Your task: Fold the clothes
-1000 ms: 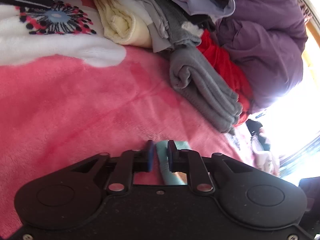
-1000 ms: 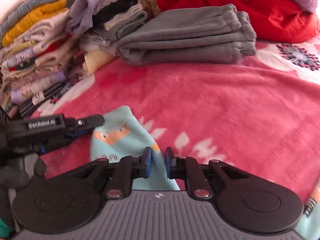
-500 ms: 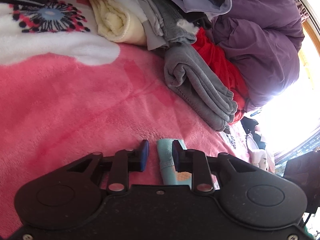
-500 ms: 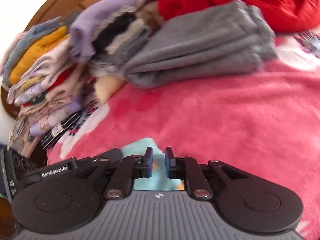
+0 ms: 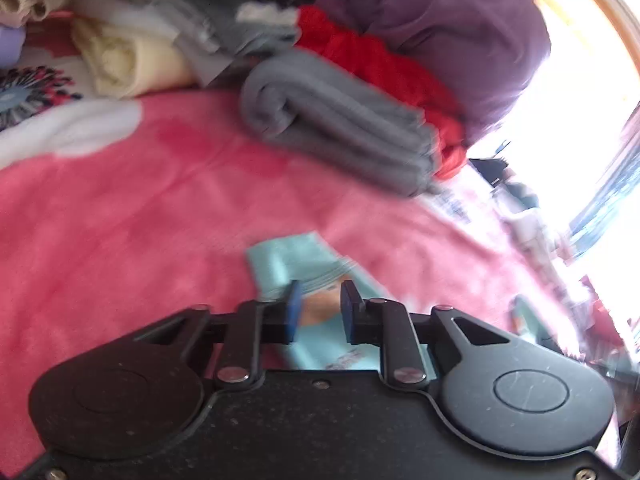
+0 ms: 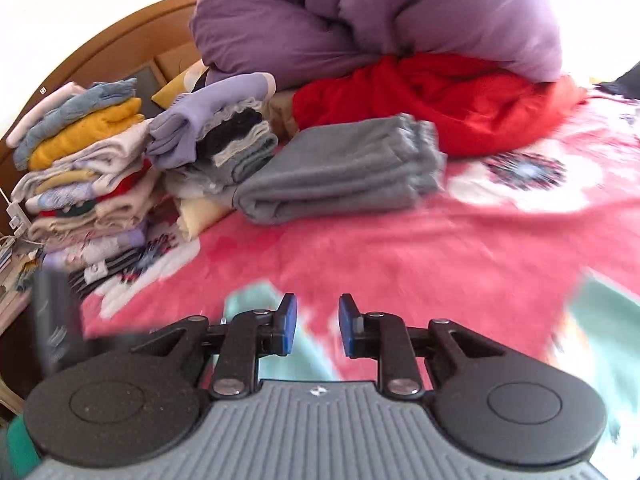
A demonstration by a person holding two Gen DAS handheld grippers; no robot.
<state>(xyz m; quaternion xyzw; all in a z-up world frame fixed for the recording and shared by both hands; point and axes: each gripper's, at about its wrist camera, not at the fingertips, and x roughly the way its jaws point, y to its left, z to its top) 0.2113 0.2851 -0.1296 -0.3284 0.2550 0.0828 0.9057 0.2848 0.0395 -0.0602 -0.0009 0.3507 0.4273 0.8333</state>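
Observation:
A small teal garment with an orange print (image 5: 288, 256) lies flat on the pink blanket (image 5: 120, 208). My left gripper (image 5: 318, 300) hovers just over its near part with the jaws apart; the pads do not press on the cloth. In the right wrist view the same teal garment (image 6: 248, 300) shows left of my right gripper (image 6: 318, 312). That gripper's jaws are opening, with only the blanket (image 6: 400, 248) seen between them. Another teal piece (image 6: 608, 312) lies blurred at the right edge.
A folded grey garment (image 6: 340, 168) lies at the back beside a red one (image 6: 460, 96), under a purple duvet (image 6: 400, 20). A tall stack of folded clothes (image 6: 80, 168) stands at the back left. A blurred dark shape (image 6: 56, 312) shows at the left edge.
The left gripper's jaws widened off the teal garment and pulled back, so more of it shows. The right gripper lifted and swung right, its jaws spreading.

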